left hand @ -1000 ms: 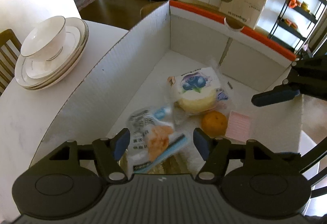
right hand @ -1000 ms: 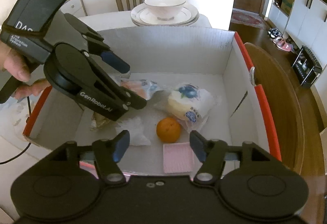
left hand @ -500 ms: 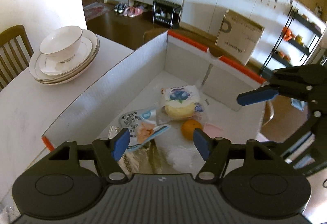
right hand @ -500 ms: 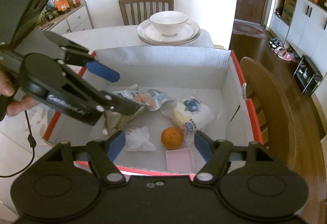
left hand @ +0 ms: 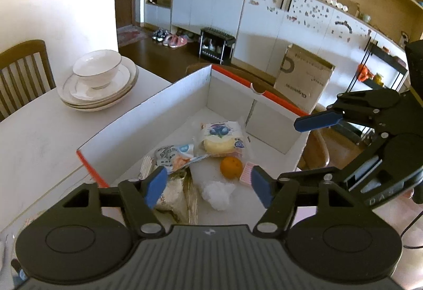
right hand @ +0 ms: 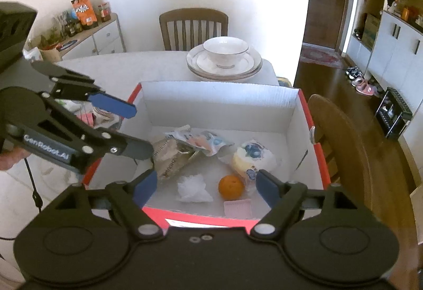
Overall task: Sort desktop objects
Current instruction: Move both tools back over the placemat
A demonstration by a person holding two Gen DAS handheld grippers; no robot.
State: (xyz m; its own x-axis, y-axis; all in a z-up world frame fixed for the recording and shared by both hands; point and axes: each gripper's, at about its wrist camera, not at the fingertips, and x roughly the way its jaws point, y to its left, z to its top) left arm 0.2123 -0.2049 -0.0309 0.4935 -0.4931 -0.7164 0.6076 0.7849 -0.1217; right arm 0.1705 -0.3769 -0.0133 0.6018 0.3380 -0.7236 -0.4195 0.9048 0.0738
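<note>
Right wrist view, right claw (right hand: 206, 188) opening, empty, above box (right hand: 219, 96), left claw (left hand: 208, 185) likewise opening, empty.

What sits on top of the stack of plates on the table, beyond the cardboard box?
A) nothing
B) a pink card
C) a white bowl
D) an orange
C: a white bowl rests on the stack of plates behind the box; the orange lies inside the box.

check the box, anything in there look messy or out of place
Mostly a loose jumble in the box: a crumpled white tissue lies among food, beside the orange, and the foil packet looks creased and partly under another snack packet. Nothing spilled or visibly broken.
</note>
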